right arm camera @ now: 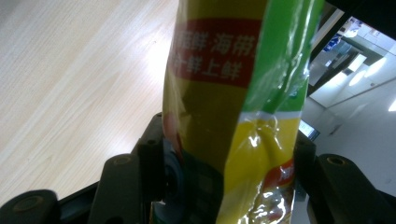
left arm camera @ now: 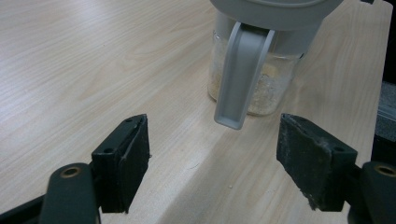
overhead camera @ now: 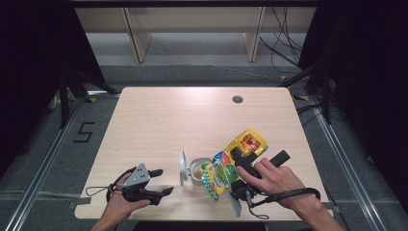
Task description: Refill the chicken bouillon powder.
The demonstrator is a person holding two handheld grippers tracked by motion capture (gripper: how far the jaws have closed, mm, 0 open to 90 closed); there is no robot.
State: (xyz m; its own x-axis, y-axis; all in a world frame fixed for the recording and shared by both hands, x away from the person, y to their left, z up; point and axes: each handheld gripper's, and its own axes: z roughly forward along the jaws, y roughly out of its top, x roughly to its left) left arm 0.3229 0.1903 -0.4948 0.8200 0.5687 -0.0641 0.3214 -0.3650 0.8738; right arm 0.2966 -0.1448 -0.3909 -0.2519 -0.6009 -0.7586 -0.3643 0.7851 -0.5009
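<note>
Item: snack packet (overhead camera: 231,163), yellow and green foil with a red band of printed characters. It is held above the near right part of the desk (overhead camera: 183,120), tilted with its lower end (overhead camera: 211,185) over the jar (overhead camera: 198,172) and its yellow upper end (overhead camera: 248,142) raised toward the far right. In the right gripper view the packet (right arm camera: 238,93) rises between the two black jaws and both press against its sides.

Right gripper (overhead camera: 239,166): jaws clamped on the packet about halfway along its length; carried in the person's right hand (overhead camera: 276,180), whose forearm enters from the bottom right edge. A black cable loops from the gripper around the wrist.

Jar: clear, small, with pale crumbly contents at the bottom (left arm camera: 261,88). It stands on the desk directly under the packet's lower end. Its grey lid (overhead camera: 183,167) is swung open and stands upright at the jar's left side. In the left gripper view a grey latch (left arm camera: 243,74) hangs down from the lid rim in front of the glass.

Left gripper (overhead camera: 161,182): jaws apart, nothing between them, pointing at the jar from the left and well short of it. It is in the person's left hand (overhead camera: 126,192) low over the near left part of the desk, with a grey three-cornered plate on top.

Desk: pale wood grain, with a round cable hole (overhead camera: 237,99) near the far edge.
</note>
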